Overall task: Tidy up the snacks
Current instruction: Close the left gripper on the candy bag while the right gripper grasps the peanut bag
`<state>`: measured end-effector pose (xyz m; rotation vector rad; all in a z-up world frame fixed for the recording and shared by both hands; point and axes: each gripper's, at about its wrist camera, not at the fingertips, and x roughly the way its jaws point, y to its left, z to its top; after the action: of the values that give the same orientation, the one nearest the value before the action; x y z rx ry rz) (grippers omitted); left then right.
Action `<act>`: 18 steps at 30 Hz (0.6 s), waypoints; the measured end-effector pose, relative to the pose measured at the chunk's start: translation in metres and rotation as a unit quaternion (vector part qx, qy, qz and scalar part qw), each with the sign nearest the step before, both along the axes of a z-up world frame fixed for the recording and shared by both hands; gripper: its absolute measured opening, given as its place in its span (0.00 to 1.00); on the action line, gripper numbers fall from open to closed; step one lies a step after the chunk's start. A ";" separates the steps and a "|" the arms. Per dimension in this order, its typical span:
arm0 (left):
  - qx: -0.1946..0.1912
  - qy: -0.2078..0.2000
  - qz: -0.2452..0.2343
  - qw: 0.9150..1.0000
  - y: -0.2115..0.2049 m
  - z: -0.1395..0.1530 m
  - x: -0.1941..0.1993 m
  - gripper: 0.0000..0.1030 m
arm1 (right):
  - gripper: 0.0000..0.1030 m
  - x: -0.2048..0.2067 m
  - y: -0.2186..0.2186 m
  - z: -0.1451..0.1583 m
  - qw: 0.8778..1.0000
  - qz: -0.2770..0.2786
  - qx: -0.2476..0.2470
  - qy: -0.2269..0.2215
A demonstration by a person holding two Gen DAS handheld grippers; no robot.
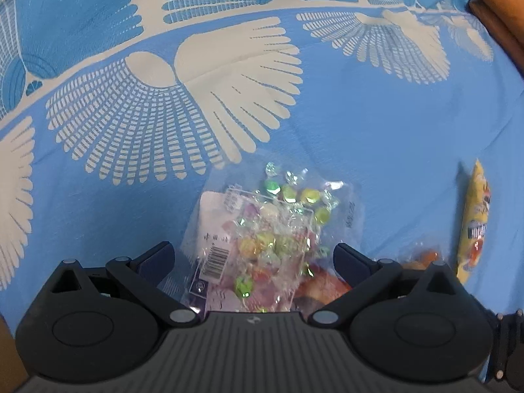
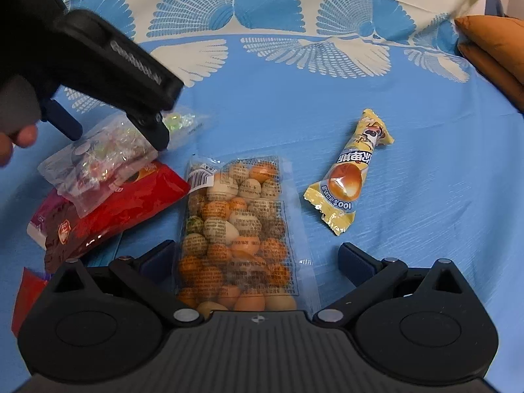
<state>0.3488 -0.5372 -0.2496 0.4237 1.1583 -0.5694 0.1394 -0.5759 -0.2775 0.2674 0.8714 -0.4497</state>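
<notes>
Left tongs point(image 1: 253, 255): open, jaws spread either side of the candy bag, not gripping it; you hover right over it. In the right view you see these tongs point(image 2: 111, 131) from the side, low on that bag; whether they touch it, cannot tell.
Right tongs point(image 2: 257, 257): open, jaws wide around the near end of the nut pack, nothing held.
Candy bag point(image 1: 262, 229): clear crinkly plastic full of small wrapped sweets, lying on top of the red pouch point(image 2: 114, 209). Judged light and floppy, contents shift, film slippery. You should pinch a bunched edge or the flat sealed end, not the loose middle.
Nut pack point(image 2: 240, 229): clear flat pack of round coated nuts, lying lengthwise on the blue cloth point(image 2: 409, 196), near end between your right jaws. Judged firmer and heavier than the candy; lumpy, so you grip across the narrow width or at the seal strip. Squeezing hard may crack the pieces.
Yellow wrapper point(image 2: 350, 170): single long snack, twisted top, lying apart to the right of the nut pack. Looks light, foil likely slick; take it mid-body across the width.
Red pouch: glossy, partly under the candy bag, just left of the nut pack. It likely slides if you drag the candy off, so lift straight up.
Surface: patterned cloth, soft, may wrinkle under a push; whether it's a bed or a desk, cannot tell.
Orange cushion point(image 2: 491, 49): far right edge, well apart from the snacks.
</notes>
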 end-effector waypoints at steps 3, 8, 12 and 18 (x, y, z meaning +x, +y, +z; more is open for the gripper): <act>-0.019 0.018 0.015 1.000 0.011 0.003 0.011 0.91 | 1.00 0.001 0.000 0.000 1.000 -0.001 -0.002 0.002; -0.073 0.029 0.041 0.996 0.034 0.017 0.023 0.27 | 0.93 -0.001 0.006 0.003 1.000 -0.004 -0.005 0.001; -0.064 0.028 0.076 0.995 0.051 0.023 0.030 0.00 | 0.69 -0.004 0.017 0.009 0.999 0.022 -0.023 -0.010; -0.131 0.061 0.099 0.985 0.083 0.033 0.038 0.02 | 0.69 -0.013 0.015 0.009 0.999 0.025 -0.017 -0.019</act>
<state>0.3866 -0.4544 -0.2166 0.0480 1.2073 -0.5695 0.1262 -0.5614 -0.2685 0.2223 0.8302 -0.4104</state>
